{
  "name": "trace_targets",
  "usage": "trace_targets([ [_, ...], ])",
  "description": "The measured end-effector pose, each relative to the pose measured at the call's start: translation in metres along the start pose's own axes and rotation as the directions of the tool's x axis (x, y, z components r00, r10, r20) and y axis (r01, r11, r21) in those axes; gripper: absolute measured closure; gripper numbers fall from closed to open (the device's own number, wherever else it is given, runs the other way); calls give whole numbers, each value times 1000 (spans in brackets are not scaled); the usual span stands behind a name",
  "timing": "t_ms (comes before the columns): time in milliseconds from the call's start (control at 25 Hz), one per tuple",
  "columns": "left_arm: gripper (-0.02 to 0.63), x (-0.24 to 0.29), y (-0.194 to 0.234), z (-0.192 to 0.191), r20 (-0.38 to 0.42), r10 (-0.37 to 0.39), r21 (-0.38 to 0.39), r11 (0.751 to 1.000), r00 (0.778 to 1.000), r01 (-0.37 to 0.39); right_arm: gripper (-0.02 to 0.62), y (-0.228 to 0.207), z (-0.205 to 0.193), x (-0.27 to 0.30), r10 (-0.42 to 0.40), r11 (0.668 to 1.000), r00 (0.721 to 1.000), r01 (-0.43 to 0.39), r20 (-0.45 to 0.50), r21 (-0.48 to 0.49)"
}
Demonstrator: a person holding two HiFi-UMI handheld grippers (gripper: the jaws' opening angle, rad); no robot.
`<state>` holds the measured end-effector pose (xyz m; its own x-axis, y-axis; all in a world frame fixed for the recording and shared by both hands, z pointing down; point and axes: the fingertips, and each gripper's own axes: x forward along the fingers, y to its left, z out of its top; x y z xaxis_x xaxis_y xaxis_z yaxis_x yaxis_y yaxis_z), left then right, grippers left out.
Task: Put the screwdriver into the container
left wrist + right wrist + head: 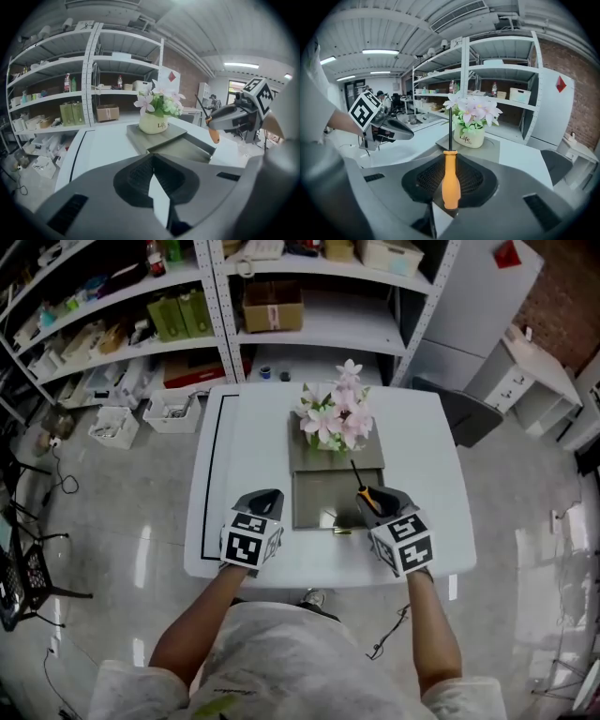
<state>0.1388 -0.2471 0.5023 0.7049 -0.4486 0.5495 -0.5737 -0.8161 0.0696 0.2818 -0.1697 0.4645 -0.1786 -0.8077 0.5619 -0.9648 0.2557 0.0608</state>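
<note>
The right gripper (451,159) is clenched on the screwdriver (451,180): the orange handle sits upright between its jaws and the black shaft runs straight out ahead of it. From above, the right gripper (370,498) hovers over the near right part of the container (302,507), with the screwdriver (361,486) slanting away from it toward the flower pot (336,418). So the tool is off the bench (253,427), in the air, above the open grey tray and not yet in it. The left gripper's view has the left gripper (153,161) with its jaws together and nothing between them. Ahead of it and a touch to its right lies the container (187,147), its open well nearer and a raised flat part beyond. The cream flower pot (152,123) stands on that raised part. Off to the left gripper's right, the other gripper (225,117) hangs over the tray with the orange handle (213,136) poking down below it. Seen from the right gripper's camera, the flower pot (469,138) is dead ahead, just past the shaft's tip. The left gripper (393,129) sits well off to its left, low over the bench. Overhead again, the left gripper (265,495) rests just beside the container's left edge, apart from the right one.
</note>
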Motion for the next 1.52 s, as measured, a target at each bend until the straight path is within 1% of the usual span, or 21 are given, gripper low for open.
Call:
trace_targets([
  [160,601,9,2,-3,-9,42,-3,999,999,-42,520,-3,-5,18,85,991,994,-92,-71,-99],
  [280,601,13,3,-6,-18,70,-7,997,997,-70,520,-3,-10,31,141,971,981,-163,-132,-174],
  [480,601,19,5,-7,-5,104,-35,994,995,-104,520,1,-23,48,205,924,949,-268,-239,-273],
  [640,601,22,8,-4,9,130,-69,989,991,-129,520,3,-36,61,231,866,909,-355,-345,-354],
  [760,601,22,11,-7,9,148,-86,985,989,-147,520,4,-49,72,229,822,876,-408,-425,-398],
  [840,600,21,14,-10,9,160,-96,983,987,-159,521,3,-57,78,224,799,854,-437,-470,-413],
  [1000,601,17,26,-12,11,193,-113,975,981,-190,520,1,-69,91,208,756,814,-485,-543,-438],
  [1160,601,13,33,-16,8,213,-138,968,977,-210,520,4,-80,98,191,705,767,-541,-612,-458],
  [1360,601,13,40,-20,0,225,-151,963,974,-223,520,5,-90,105,164,662,724,-584,-670,-470],
  [1520,601,13,43,-19,0,231,-155,961,973,-228,518,8,-95,106,137,628,698,-610,-703,-484],
])
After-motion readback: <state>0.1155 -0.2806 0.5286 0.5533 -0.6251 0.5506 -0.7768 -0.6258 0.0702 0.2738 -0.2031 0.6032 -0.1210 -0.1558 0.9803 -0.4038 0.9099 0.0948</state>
